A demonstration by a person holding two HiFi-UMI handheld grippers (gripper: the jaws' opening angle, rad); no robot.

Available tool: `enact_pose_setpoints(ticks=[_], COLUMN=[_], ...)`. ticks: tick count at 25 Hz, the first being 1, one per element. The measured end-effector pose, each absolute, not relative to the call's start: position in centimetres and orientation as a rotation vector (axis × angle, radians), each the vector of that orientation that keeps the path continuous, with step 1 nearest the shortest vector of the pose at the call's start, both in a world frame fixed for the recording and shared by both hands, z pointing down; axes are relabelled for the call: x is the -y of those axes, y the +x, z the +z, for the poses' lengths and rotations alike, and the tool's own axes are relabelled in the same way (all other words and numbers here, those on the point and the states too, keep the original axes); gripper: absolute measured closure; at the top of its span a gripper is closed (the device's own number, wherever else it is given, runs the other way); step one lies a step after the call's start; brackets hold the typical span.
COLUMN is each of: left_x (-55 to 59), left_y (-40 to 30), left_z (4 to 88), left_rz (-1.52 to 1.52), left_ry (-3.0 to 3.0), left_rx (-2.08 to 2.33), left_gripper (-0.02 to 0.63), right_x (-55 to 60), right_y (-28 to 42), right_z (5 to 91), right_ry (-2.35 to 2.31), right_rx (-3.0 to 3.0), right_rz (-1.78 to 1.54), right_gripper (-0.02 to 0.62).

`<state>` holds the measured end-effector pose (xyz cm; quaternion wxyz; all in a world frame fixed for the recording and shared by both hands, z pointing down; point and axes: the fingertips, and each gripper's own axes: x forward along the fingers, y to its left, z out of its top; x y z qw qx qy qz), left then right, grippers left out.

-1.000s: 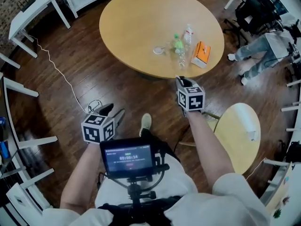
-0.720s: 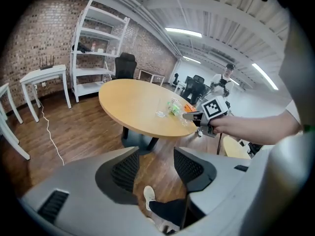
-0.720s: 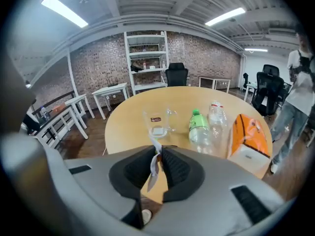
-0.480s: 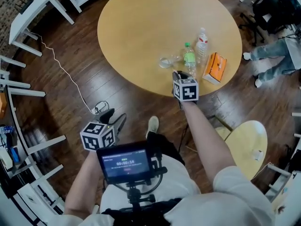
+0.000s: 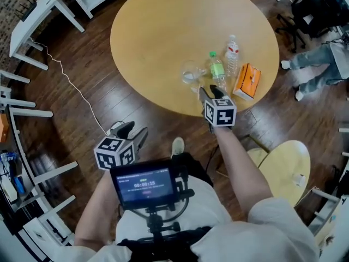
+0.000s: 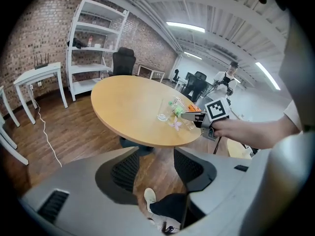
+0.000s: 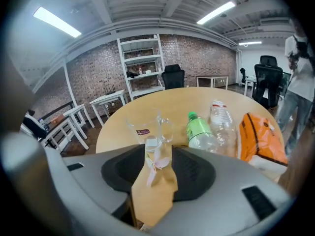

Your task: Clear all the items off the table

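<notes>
Head view: round table (image 5: 158, 31) carries a glass mug (image 5: 190, 73), green-capped bottle (image 5: 217, 70), clear bottle (image 5: 232, 53) and orange packet (image 5: 247, 81) near its edge. Right gripper (image 5: 209, 91) sits just beside the mug; left gripper (image 5: 132, 131) is over the floor

Left gripper view: jaws released, nothing between them

Right gripper view: jaws have just been opening; a small pink flower (image 7: 154, 163) lies between them, ungripped

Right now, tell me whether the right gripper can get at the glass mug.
Probably yes. The right gripper, its jaws just opened and apart, points at the glass mug from the table edge. Only a small pink scrap lies on the table between the jaws; the green bottle stands off to the right.
</notes>
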<state>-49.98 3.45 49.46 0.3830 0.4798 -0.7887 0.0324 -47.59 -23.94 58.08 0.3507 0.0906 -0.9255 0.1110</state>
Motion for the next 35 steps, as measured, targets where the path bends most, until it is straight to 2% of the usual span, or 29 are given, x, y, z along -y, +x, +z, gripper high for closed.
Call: enact_pose_setpoints(ticks=[5,10,20,27,35], left_x=[-3.1,-3.7,-6.4,-3.6,1.7], left_y=[-48.3,-44.0,-30.4,-22.3,-8.3], left_z=[48.2,47.7,47.8,49.2,48.6], left_rz=[0.102,0.117,0.109,0.201,0.328], left_ry=[1.335,1.484,1.712,1.891,2.084], left_rx=[1.997,1.963,1.797,1.606,1.418], left_gripper=[0.382,0.382,0.383,0.383,0.383], right_x=[23.2,19.2,8.2,7.6,6.6], right_y=[-43.4,-35.8,-11.2,2.0,19.4], right_z=[53.0,48.7,46.7,45.9,45.6], right_ry=[0.299,0.364,0.65,0.989,1.307], right_rx=[2.477,2.537,2.433,2.39,2.279], right_rz=[0.23,0.077,0.199,0.33,0.425], right_gripper=[0.419,0.419,0.418,0.304,0.296])
